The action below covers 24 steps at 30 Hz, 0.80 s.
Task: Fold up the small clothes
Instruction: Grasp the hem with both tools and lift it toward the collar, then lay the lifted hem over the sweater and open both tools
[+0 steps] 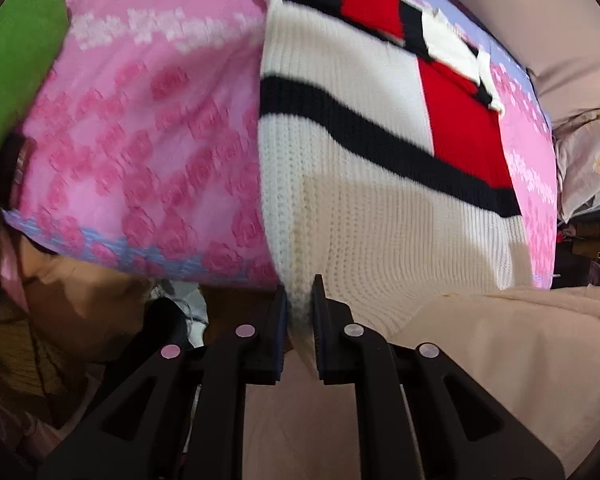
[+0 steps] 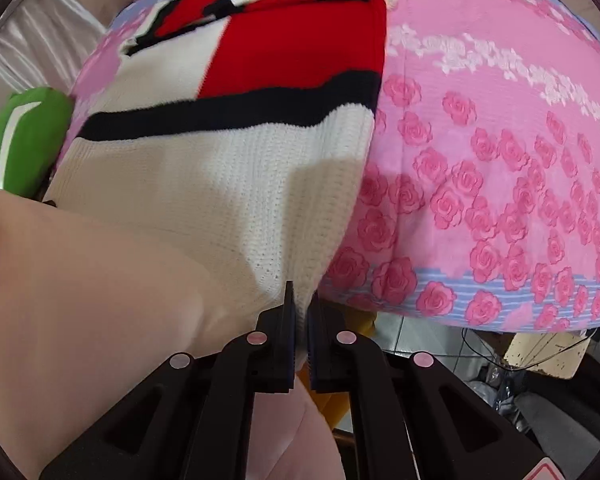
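A white knit sweater (image 1: 340, 128) with a dark navy stripe and red blocks lies on a pink rose-print bedspread (image 1: 140, 140). My left gripper (image 1: 300, 304) is shut on the sweater's near left hem corner, with white knit pinched between its black fingers. In the right wrist view the same sweater (image 2: 220, 168) spreads away from me. There my right gripper (image 2: 302, 308) is shut on the near right hem corner. Both corners are lifted off the bed, so the hem hangs taut toward the grippers. The folded sleeves lie across the far end.
A green garment (image 1: 20, 60) lies at the bed's left edge. A person's beige trousers (image 2: 80, 300) fill the near side below the hem. Bags and clutter (image 1: 588, 168) stand right of the bed. Cables and a box (image 2: 540, 356) sit on the floor below the bed edge.
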### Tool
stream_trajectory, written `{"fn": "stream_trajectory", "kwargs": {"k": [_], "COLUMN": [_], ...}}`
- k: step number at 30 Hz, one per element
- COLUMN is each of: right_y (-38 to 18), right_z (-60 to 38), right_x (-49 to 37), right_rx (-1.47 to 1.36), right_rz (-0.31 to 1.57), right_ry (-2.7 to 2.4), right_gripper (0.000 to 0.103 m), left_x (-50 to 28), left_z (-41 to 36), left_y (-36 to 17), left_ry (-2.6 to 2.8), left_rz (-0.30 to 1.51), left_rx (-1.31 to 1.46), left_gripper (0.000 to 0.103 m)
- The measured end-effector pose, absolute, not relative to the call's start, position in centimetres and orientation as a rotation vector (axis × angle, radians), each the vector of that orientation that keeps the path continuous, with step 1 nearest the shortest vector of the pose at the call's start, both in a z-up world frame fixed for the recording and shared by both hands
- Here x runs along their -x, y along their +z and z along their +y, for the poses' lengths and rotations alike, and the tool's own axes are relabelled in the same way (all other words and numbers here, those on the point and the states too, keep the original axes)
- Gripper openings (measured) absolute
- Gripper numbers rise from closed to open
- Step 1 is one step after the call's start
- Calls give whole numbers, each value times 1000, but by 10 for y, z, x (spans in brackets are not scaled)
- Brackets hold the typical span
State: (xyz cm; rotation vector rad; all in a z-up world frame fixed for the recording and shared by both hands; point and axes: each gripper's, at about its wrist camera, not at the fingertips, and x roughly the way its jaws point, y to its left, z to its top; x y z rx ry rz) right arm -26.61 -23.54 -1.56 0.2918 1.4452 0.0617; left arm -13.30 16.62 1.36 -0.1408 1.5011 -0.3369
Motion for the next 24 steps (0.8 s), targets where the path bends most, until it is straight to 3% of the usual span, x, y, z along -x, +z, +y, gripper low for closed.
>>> {"fn": "stream_trajectory", "kwargs": {"k": [8, 12, 15, 16, 18, 19, 20, 21, 22, 24], "right_y": [11, -23, -51, -54, -49, -40, -33, -24, -19, -19], "right_z": [-302, -308, -310, -311, -310, -307, -307, -305, -303, -298], "right_x": [185, 118, 72, 66, 62, 65, 70, 80, 88, 97], "right_rx": [-503, -559, -598, -606, -593, -562, -539, -495, -461, -392], "right_rz": [1120, 1053, 1067, 1071, 1059, 1035, 1013, 978, 956, 969], "right_ry": [-29, -87, -118, -138, -172, -190, -204, -234, -248, -241], "right_gripper": [3, 4, 7, 13, 15, 23, 40, 50, 59, 59], "left_x": [20, -36, -71, -78, -79, -78, -75, -66, -60, -53], "left_z": [152, 131, 116, 114, 119, 123, 126, 132, 135, 134], "left_y": [26, 4, -20, -24, -19, -15, -8, 1, 4, 1], "left_ry": [-293, -262, -255, -239, -218, -222, -234, -242, -242, -252], "left_rz": [1276, 1226, 1224, 1223, 1186, 1169, 1143, 1103, 1084, 1094], "left_rx": [219, 192, 205, 199, 214, 228, 242, 244, 224, 180], "left_gripper": [10, 11, 19, 24, 35, 46, 52, 63, 66, 71]}}
